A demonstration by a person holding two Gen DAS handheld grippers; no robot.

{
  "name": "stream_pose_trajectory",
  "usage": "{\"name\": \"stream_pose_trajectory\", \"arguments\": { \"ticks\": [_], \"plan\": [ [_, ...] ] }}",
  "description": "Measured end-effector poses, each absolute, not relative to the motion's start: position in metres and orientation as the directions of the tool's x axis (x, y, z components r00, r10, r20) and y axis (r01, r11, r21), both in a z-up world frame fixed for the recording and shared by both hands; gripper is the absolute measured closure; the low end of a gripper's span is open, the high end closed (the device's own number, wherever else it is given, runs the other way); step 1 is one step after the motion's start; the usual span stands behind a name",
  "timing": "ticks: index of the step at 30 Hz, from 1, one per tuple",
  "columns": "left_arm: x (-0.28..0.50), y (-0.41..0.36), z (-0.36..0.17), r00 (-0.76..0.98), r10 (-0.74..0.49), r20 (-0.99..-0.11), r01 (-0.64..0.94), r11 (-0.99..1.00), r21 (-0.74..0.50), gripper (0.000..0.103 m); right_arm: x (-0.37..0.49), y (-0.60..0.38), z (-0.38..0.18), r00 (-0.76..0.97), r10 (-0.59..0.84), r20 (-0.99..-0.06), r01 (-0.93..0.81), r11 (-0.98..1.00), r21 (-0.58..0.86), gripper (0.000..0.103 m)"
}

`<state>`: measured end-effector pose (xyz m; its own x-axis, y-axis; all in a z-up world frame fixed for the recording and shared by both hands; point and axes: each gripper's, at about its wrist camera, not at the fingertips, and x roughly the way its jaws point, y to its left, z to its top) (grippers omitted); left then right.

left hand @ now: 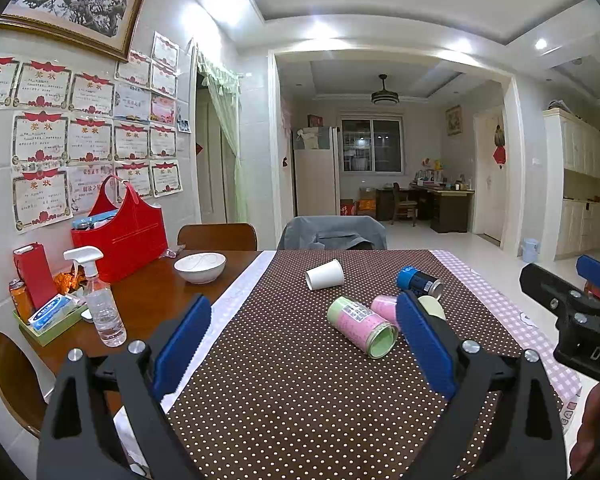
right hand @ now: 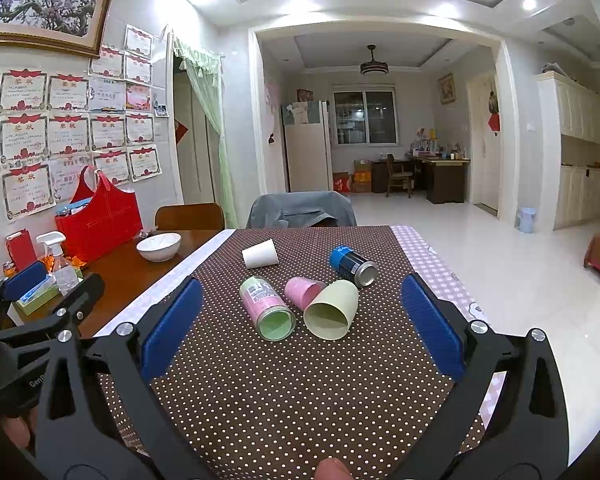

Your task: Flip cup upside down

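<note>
Several cups lie on their sides on the dotted brown tablecloth (right hand: pixel 280 380). A white paper cup (right hand: pixel 260 254) lies farthest, a pale green cup (right hand: pixel 332 309) nearest with its mouth toward me, a pink cup (right hand: pixel 303 291) beside it. The white cup (left hand: pixel 325 274) and pink cup (left hand: pixel 385 307) also show in the left wrist view; the pale green cup (left hand: pixel 432 306) is mostly hidden behind a finger. My left gripper (left hand: pixel 304 340) is open and empty, above the cloth short of the cups. My right gripper (right hand: pixel 302 322) is open and empty, its fingers wide on either side of the cups.
A pink-and-green can (right hand: pixel 266 307) and a blue can (right hand: pixel 353 266) lie among the cups. On the bare wood at left stand a white bowl (right hand: pixel 159 246), a spray bottle (left hand: pixel 100 300), a red bag (left hand: pixel 124 236) and a tray of packets (left hand: pixel 50 320). Chairs (right hand: pixel 302 210) stand at the far edge.
</note>
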<state>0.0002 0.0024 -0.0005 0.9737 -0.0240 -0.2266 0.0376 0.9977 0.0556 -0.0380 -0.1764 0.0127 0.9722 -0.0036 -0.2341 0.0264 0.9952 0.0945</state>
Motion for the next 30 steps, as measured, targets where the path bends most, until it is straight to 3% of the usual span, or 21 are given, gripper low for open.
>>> {"name": "stream_pose_trajectory", "arguments": {
  "ticks": [30],
  "plan": [
    [0.003,-0.0013,0.0029,0.974,-0.023,-0.225,0.037,0.998,0.058,0.011,-0.0376,-0.1727,0.0151,0.973,0.0,-0.232,0.02,0.996,0.085,0.005]
  ]
}}
